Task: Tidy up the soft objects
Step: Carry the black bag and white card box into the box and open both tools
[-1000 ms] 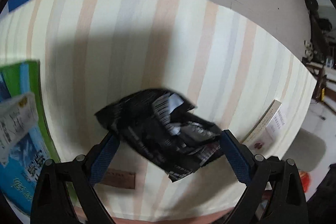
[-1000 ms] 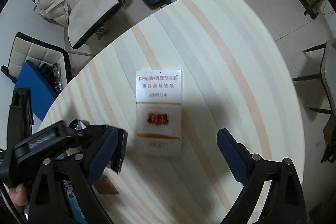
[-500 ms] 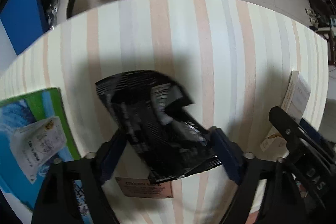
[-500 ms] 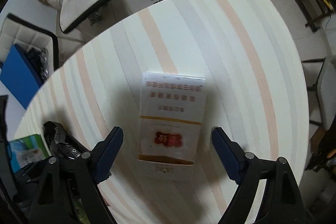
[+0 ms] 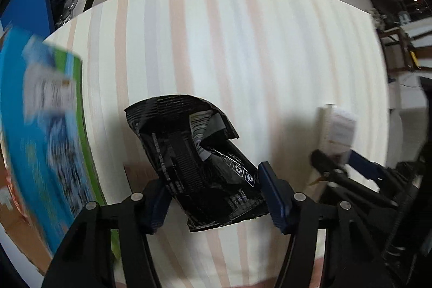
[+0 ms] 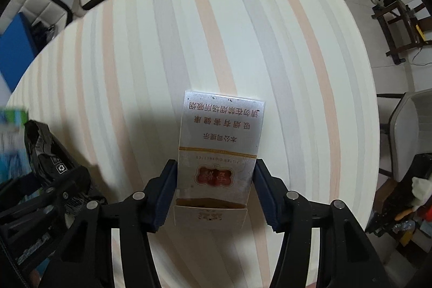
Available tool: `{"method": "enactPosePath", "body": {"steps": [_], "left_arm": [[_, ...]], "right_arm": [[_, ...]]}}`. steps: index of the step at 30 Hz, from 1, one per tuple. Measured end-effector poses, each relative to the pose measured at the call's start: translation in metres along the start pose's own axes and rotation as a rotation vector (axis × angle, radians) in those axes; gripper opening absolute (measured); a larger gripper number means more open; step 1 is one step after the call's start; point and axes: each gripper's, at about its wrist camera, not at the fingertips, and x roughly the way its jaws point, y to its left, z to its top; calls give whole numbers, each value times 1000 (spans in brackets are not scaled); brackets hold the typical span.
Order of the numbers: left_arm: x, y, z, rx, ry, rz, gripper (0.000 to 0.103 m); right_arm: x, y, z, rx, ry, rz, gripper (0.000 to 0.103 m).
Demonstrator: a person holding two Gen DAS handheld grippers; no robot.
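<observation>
Silver-white card makes up the cigarette pack (image 6: 220, 153), printed "FILTER CIGARETTES" beside red Chinese characters; it lies flat on the striped counter (image 6: 243, 31). The right claw (image 6: 214, 193) has its blue pads pressed against both sides of the pack. The left claw (image 5: 216, 196) pinches a crumpled black wrapper (image 5: 194, 153) bearing a recycling mark, near a blue-green box (image 5: 46, 139)

Right gripper (image 6: 214, 193) has advanced onto the cigarette pack (image 6: 220, 150); jaws, wide apart a second ago, now press both its sides. Left gripper (image 5: 216, 197) jaws narrowed on the black foil wrapper (image 5: 194, 161). Blue-green box (image 5: 43, 131) now looms larger at 9 o'clock.
</observation>
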Motion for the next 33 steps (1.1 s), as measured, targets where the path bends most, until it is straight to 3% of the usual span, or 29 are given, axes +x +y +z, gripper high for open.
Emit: {"method": "enactPosePath", "body": {"steps": [6, 13, 16, 21, 28, 33], "left_arm": [[-61, -5, -73, 43, -95, -80, 58], [-154, 49, -126, 28, -237, -132, 58], [-183, 98, -130, -6, -287, -107, 58], [-208, 174, -141, -81, -317, -44, 58], [-201, 274, -130, -180, -306, 33, 58], [-175, 311, -122, -226, -237, -2, 58]], "right_arm": [[-39, -9, -66, -21, -52, 76, 58], [-128, 12, -127, -74, -166, 202, 58], [-165, 40, -151, -118, -209, 258, 58], [-215, 128, -167, -221, -259, 337, 59], [-210, 249, -163, -338, -236, 321, 59], [-183, 293, -153, -371, -186, 277, 58]]}}
